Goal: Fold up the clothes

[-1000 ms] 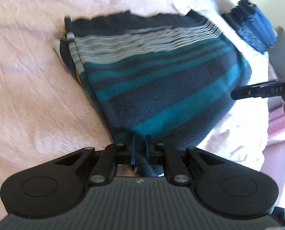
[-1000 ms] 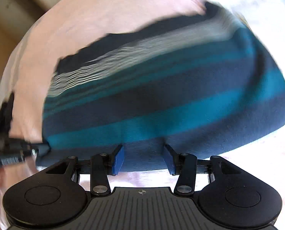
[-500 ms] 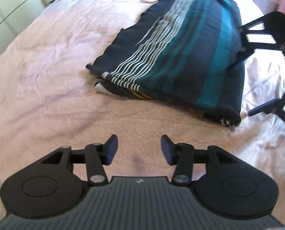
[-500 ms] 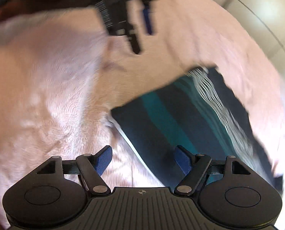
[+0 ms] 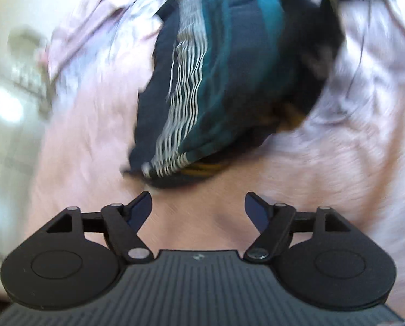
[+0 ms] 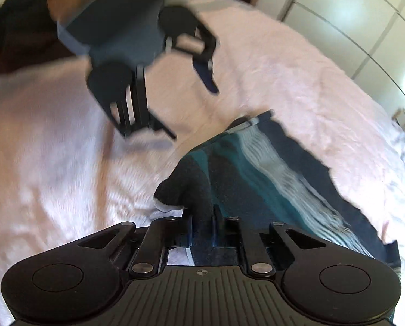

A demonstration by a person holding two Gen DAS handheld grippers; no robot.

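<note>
Right gripper [image 6: 202, 217] pinches the shirt [image 6: 270, 179] corner, probably to fold it; left gripper [image 5: 198, 207] hangs spread just short of it.

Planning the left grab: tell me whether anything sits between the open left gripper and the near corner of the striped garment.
Nothing visible does. The left gripper is open, and only bare pink bedspread lies between its fingertips and the striped garment's near corner. The right gripper is shut on the garment's other end, away from that path.
</note>
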